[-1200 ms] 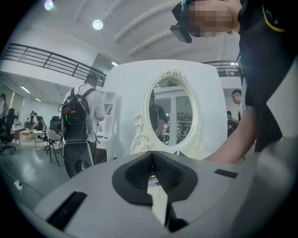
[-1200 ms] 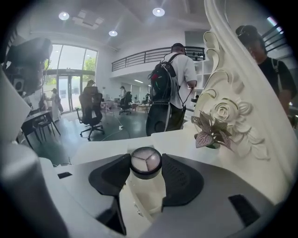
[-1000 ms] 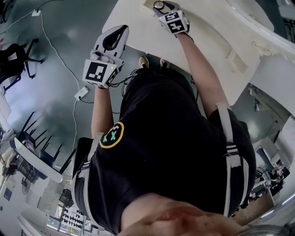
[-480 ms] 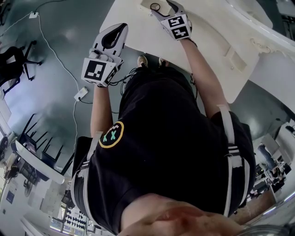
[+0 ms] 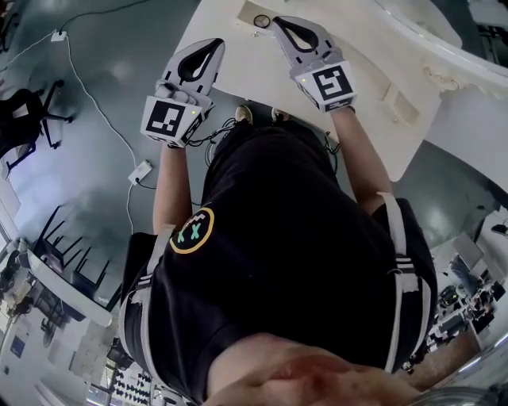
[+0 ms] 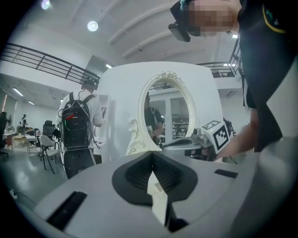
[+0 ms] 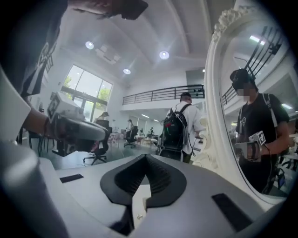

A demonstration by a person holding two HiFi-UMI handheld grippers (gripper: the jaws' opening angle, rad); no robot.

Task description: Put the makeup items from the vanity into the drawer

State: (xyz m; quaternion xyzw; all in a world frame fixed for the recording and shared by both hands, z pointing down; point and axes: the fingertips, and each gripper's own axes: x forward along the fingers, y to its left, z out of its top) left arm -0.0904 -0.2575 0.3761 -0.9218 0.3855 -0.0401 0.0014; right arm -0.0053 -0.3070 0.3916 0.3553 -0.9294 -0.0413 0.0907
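Observation:
A small round dark-rimmed makeup item (image 5: 262, 21) lies in a shallow open compartment (image 5: 248, 11) at the far edge of the white vanity top (image 5: 238, 73). My right gripper (image 5: 278, 22) hovers just right of it, jaws shut and empty, tips apart from the item. In the right gripper view its jaws (image 7: 145, 160) meet with nothing between them. My left gripper (image 5: 213, 44) hangs over the vanity's left edge, also shut and empty (image 6: 152, 157). No other makeup item is visible.
The oval white-framed mirror (image 6: 168, 109) stands behind the vanity and fills the right side of the right gripper view (image 7: 251, 116). A person with a backpack (image 6: 77, 125) stands close by. Grey floor with cables (image 5: 131, 170) lies to the left.
My right gripper was down on the round item; it has let it go, pulled back toward me and shut. The item stays in the compartment. The left gripper barely moved.

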